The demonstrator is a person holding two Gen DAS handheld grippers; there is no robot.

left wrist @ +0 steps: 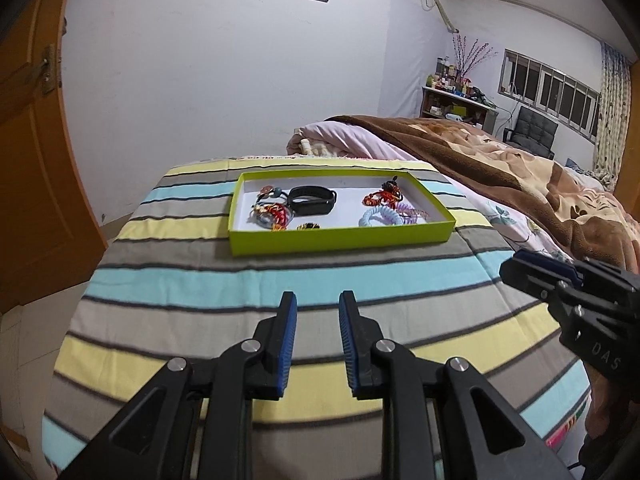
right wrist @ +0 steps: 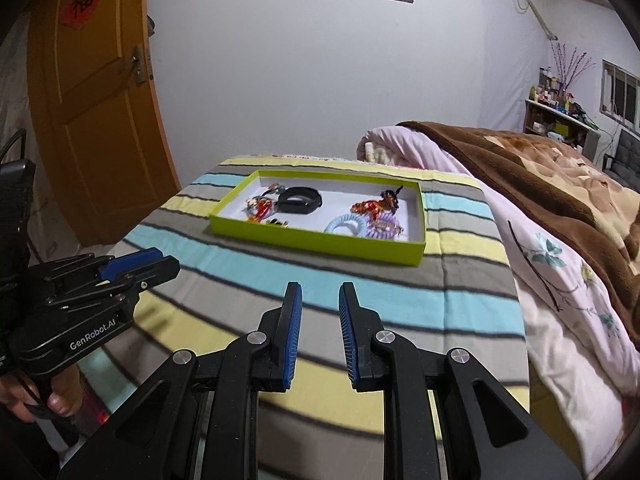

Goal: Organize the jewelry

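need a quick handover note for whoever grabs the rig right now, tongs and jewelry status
Left tongs: open, empty, above the striped cover, short of the tray.
Right tongs: open, empty, level with the left.
Green tray: on the striped cover, holding a black band, light blue coil tie, purple coil tie and several orange-red trinkets.
Done: no jewelry seen outside the tray.
Left: possibly tidying the two clusters inside; otherwise it looks finished.

Jewelry [left wrist: 312, 208] lies in tray [left wrist: 340, 236] — on bedspread [left wrist: 200, 280], blanket [left wrist: 500, 160] right.
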